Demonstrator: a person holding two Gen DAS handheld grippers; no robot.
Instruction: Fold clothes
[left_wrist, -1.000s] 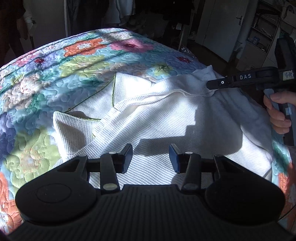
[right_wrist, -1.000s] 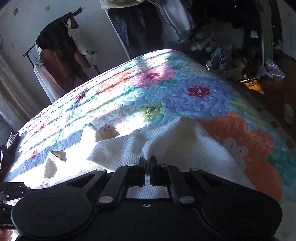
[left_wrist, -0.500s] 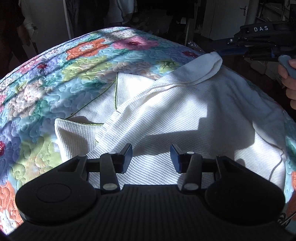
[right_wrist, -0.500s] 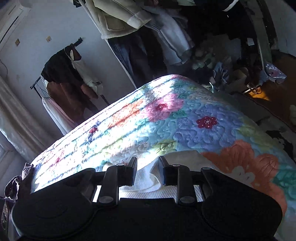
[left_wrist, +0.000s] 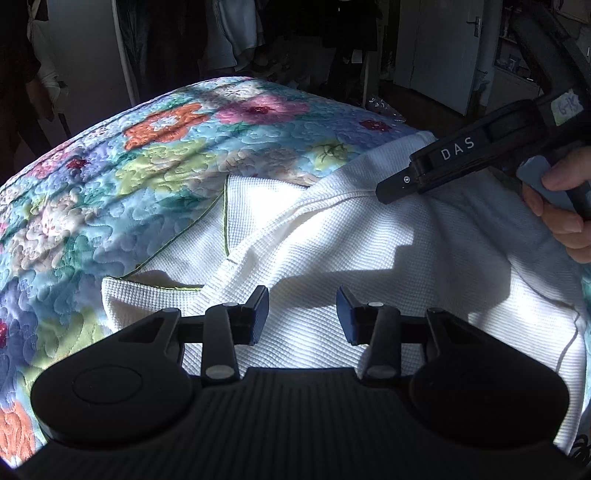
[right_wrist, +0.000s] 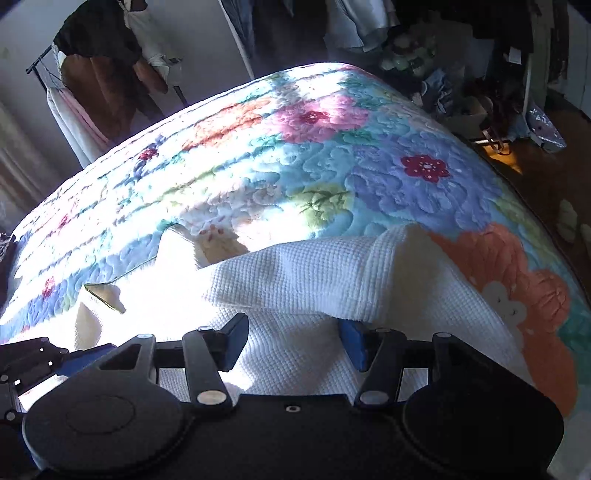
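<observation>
Waffle-knit white garment (left_wrist: 369, 254) rumpled on puffy floral quilt (left_wrist: 147, 177)

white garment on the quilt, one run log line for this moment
left claw open over white garment | right claw open at folded sleeve | floral quilt

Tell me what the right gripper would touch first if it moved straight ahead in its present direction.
Most likely the folded-over flap of the white waffle-knit garment, which lies directly ahead of the open right gripper. The floral quilted bedspread comes only beyond it, though depth is uncertain.
</observation>
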